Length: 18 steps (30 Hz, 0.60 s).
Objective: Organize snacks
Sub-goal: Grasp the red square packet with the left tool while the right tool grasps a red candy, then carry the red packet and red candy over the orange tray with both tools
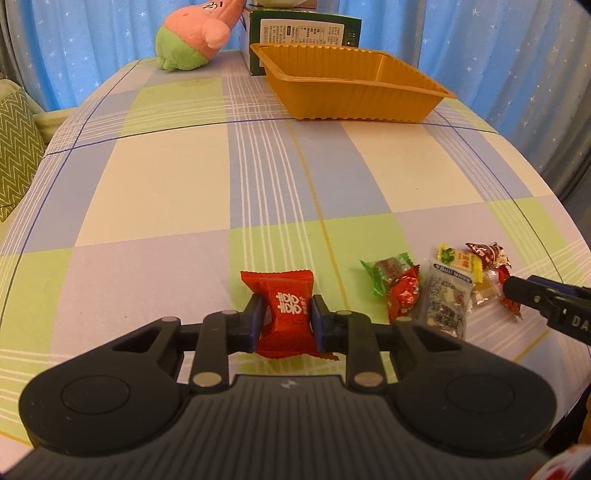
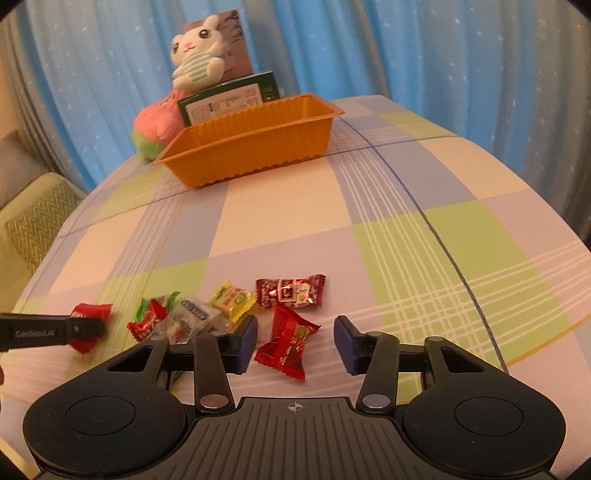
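My left gripper (image 1: 286, 312) is shut on a red snack packet (image 1: 280, 284) with white print, and its blue pads press both sides just above the checked tablecloth. In the right wrist view the same packet (image 2: 88, 314) shows at the left gripper (image 2: 92, 326). My right gripper (image 2: 297, 332) stands open low over the cloth. A red wrapped candy (image 2: 290, 341) lies between its jaws, nearer the left pad and not squeezed. Several more wrapped snacks (image 2: 199, 317) lie just left of it. An orange ribbed tray (image 1: 351, 99) (image 2: 251, 147) stands at the far side.
Behind the tray stand a green box (image 1: 303, 29), a pink and green plush (image 1: 192, 37) and a white rabbit plush (image 2: 195, 55). A zigzag-patterned cushion (image 1: 14, 147) lies beyond the table's left edge. Blue curtains hang behind.
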Available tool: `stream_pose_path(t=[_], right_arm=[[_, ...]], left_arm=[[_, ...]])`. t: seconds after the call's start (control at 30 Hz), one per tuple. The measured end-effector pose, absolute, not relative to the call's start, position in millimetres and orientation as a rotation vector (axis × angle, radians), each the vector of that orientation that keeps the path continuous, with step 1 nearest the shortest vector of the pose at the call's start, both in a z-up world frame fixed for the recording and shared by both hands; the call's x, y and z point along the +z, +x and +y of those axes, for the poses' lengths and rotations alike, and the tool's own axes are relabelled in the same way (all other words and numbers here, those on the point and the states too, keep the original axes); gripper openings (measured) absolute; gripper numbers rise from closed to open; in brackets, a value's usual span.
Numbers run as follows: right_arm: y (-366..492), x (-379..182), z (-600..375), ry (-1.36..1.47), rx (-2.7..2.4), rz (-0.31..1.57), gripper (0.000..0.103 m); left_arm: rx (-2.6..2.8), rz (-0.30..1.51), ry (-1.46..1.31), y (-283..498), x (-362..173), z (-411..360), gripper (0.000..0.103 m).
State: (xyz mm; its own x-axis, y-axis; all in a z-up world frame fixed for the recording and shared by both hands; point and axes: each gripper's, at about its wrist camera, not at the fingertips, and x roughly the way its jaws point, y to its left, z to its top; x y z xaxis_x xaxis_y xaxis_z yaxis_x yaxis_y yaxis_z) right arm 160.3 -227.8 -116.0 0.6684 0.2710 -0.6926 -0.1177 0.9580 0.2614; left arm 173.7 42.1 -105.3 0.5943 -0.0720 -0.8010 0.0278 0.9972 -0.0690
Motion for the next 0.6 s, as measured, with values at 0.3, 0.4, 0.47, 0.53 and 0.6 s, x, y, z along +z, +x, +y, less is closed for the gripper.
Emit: stream_pose_path(t=[0.3, 0.4, 0.47, 0.53, 0.6], right_arm=[[155, -116, -226, 0.145, 0.204, 0.809, 0.020], [151, -111, -228, 0.123, 0.190, 0.782, 0.020], [149, -106, -229, 0.125, 0.189, 0.768, 0.020], [149, -101, -230, 0.125, 0.194, 0.757, 0.020], [149, -96, -229, 0.130, 0.202, 0.755, 0.020]], left_arm=[[-0.069, 0.921, -0.060, 169, -97, 38, 0.024], [-0.074, 0.912, -0.060, 167, -91, 36, 0.024], [-0.079, 0.906, -0.059, 167, -87, 34, 0.024], [-0.086, 0.899, -0.063, 167, -83, 32, 0.024], [-0.095, 0.893, -0.064, 168, -79, 29, 0.024]])
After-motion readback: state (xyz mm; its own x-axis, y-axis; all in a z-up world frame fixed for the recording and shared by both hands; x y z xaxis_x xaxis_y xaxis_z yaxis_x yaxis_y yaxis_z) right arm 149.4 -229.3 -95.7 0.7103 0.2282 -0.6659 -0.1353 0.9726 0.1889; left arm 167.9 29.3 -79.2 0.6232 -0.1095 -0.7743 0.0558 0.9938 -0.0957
